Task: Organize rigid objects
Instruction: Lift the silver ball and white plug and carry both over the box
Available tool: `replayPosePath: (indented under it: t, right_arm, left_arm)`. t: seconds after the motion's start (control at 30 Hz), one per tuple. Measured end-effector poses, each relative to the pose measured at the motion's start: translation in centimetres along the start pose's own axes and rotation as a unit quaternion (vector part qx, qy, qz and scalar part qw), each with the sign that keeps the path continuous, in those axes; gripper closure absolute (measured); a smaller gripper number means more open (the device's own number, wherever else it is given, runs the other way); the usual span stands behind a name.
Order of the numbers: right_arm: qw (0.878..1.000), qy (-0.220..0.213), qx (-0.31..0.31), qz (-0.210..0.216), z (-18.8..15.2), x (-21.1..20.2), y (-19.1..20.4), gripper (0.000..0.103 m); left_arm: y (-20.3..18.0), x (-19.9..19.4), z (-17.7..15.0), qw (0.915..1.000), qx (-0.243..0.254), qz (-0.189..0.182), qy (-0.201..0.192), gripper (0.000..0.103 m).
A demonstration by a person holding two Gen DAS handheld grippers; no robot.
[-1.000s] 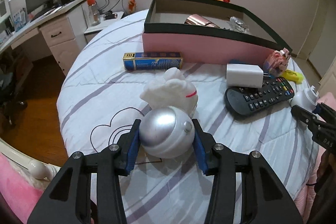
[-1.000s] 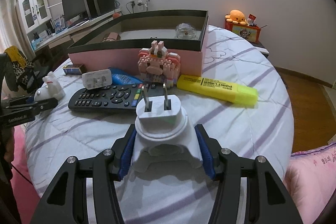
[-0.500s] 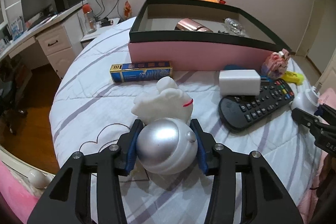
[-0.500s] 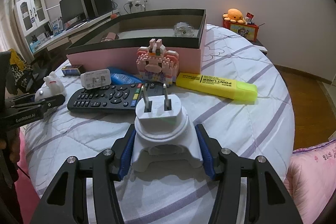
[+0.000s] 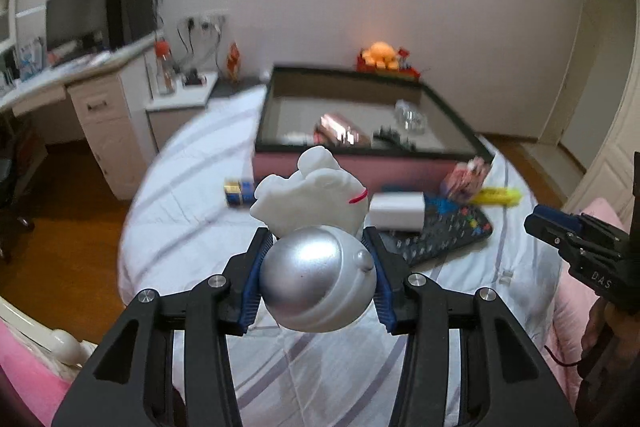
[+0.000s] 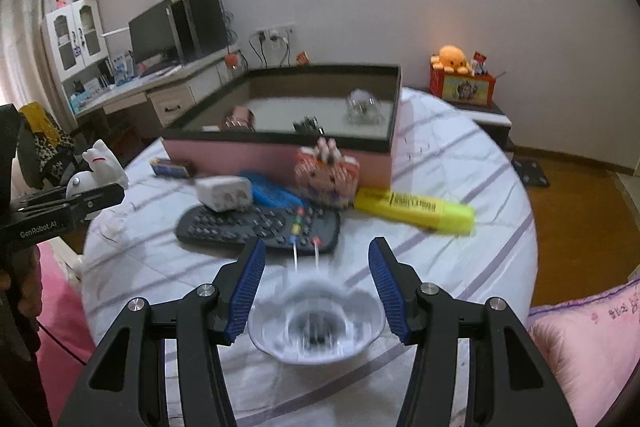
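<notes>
Left claw clamped on the silver-based rabbit figure, right claw spread around the white plug adapter.

My left gripper (image 5: 318,281) has its blue pads (image 5: 252,283) pressed on both sides of the silver dome of the rabbit figure (image 5: 316,227), which I hold above the bed (image 5: 180,211); the white rabbit body points forward, away from my camera, toward the pink box (image 5: 360,171). My right gripper (image 6: 316,291) stands wide apart, neither pad touching the plug adapter (image 6: 316,323), which sits blurred between the fingers low in my view, its two prongs aimed ahead at the remote control (image 6: 256,227). I cannot tell whether it rests on the bed.
</notes>
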State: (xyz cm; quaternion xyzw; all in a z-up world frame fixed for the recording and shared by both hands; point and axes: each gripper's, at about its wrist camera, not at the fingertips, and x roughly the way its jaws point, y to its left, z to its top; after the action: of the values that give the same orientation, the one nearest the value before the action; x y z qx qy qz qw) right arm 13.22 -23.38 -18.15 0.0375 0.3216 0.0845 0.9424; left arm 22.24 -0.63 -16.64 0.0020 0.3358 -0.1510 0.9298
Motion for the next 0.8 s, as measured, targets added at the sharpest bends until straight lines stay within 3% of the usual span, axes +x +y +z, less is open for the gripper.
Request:
replayPosePath:
  t: [0.13,0.27,0.33,0.4,0.47,0.53,0.57,0.8]
  right_arm:
    - [0.999,0.004,-0.030,-0.016,1.2,-0.2,1.0,0.071]
    - [1.000,0.001,-0.013,0.000,-0.5,2.0,0.3,0.071]
    - [0.999,-0.030,0.006,0.024,-1.6,1.8,-0.2,0.071]
    - [1.000,-0.001,0.001,0.017,-2.2,2.7,-0.2,0.070]
    - [1.000,-0.005,-0.006,0.011,-2.8,2.0,-0.1,0.064]
    - [1.000,-0.015,0.003,0.000,-3.2,1.0,-0.4,0.033]
    - [1.000,-0.020,0.002,-0.008,-3.6,0.5,-0.5,0.027]
    - [1.000,0.004,-0.012,-0.018,-5.5,0.5,0.2,0.026]
  left_arm:
    - [-0.3,-0.9,1.1,0.9999,0.004,-0.004,-0.014,0.057]
    - [-0.3,0.1,0.2,1.0000,-0.001,-0.002,0.004,0.057]
    - [-0.5,0.2,0.1,1.0000,0.003,-0.003,0.003,0.057]
    - [-0.8,0.1,0.3,1.0000,0.008,-0.004,0.003,0.057]
    - [-1.0,-0.1,0.3,0.9999,0.013,-0.010,0.000,0.057]
    - [-1.4,0.0,0.1,0.9997,0.018,-0.013,0.007,0.057]
    - [-1.5,-0.1,-0.1,0.9997,0.021,-0.012,0.008,0.057]
    - [-2.0,-0.9,-0.8,0.9995,0.027,-0.013,0.010,0.057]
